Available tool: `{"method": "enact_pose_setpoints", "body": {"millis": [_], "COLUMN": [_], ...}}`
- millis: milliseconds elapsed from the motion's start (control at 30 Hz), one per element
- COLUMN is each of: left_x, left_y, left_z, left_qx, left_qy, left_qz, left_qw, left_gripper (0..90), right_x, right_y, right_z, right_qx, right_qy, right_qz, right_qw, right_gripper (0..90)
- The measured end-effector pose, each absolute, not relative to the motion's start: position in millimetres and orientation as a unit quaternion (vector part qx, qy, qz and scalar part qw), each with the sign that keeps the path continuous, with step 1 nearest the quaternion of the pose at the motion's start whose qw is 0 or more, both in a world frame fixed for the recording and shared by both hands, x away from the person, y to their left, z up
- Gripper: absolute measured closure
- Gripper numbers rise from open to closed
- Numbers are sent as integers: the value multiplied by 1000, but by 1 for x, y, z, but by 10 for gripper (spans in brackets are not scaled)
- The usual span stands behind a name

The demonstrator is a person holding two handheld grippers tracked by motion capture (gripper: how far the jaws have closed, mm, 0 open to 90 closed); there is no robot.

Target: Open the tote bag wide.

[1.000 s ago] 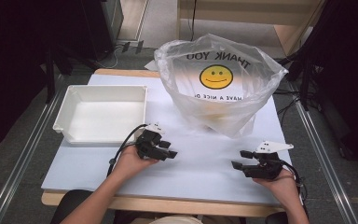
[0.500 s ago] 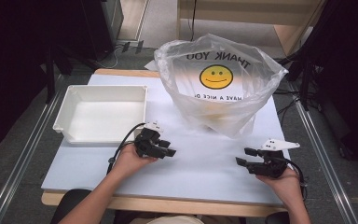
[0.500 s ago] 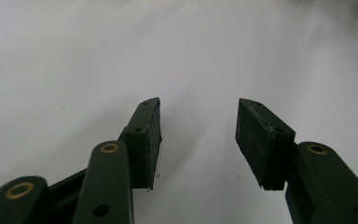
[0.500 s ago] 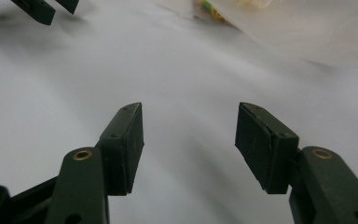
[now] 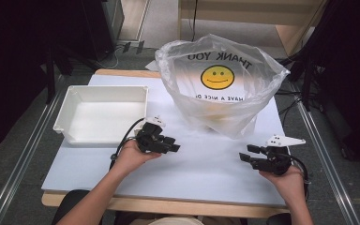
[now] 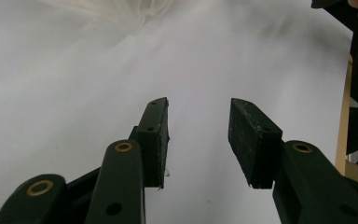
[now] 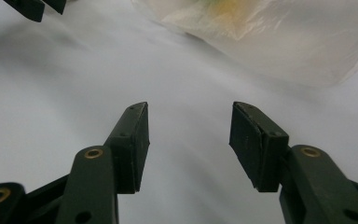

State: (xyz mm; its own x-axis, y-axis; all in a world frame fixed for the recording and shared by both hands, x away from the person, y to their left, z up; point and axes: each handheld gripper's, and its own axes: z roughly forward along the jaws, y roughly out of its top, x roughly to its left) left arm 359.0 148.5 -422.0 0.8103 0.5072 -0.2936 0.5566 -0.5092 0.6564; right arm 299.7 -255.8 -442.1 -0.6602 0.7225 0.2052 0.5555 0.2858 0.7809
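On the white worktop a clear plastic bag stands open at the far middle, printed with a yellow smiley face and lettering seen in reverse through the film. Something yellowish lies in its bottom, too blurred through the plastic to tell what it is. To the left of the bag sits a white tray, close to the worktop's left edge.

The left claw is held in the person's left hand just near of the tray's right near corner, pointing right across the bare worktop. In the left gripper view its jaws stand wide apart with nothing between them, only white surface ahead.

The right claw is held in the right hand at the near right, pointing left, near the bag's near right side but apart from it. In the right gripper view the jaws are likewise spread wide and hold nothing, with the bag's lower edge lying ahead of them at the far right.
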Motion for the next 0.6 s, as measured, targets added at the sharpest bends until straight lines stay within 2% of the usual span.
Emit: {"method": "enact_pose_setpoints", "body": {"millis": [133, 433, 600], "left_x": [364, 367, 363], "left_y": [148, 151, 152], "left_z": [-408, -389, -372], "left_qx": [868, 869, 873], "left_qy": [311, 306, 281], "left_qz": [-35, -31, -20], "left_qw": [384, 388, 399], "left_gripper": [593, 604, 683], "right_x": [308, 318, 327], "right_y": [-260, -275, -294], "right_z": [-435, -419, -406], "right_qx": [412, 417, 420], "right_qy": [791, 787, 781], "right_qz": [444, 444, 452], "right_qw": [85, 98, 93], "right_gripper": [495, 541, 613]}}
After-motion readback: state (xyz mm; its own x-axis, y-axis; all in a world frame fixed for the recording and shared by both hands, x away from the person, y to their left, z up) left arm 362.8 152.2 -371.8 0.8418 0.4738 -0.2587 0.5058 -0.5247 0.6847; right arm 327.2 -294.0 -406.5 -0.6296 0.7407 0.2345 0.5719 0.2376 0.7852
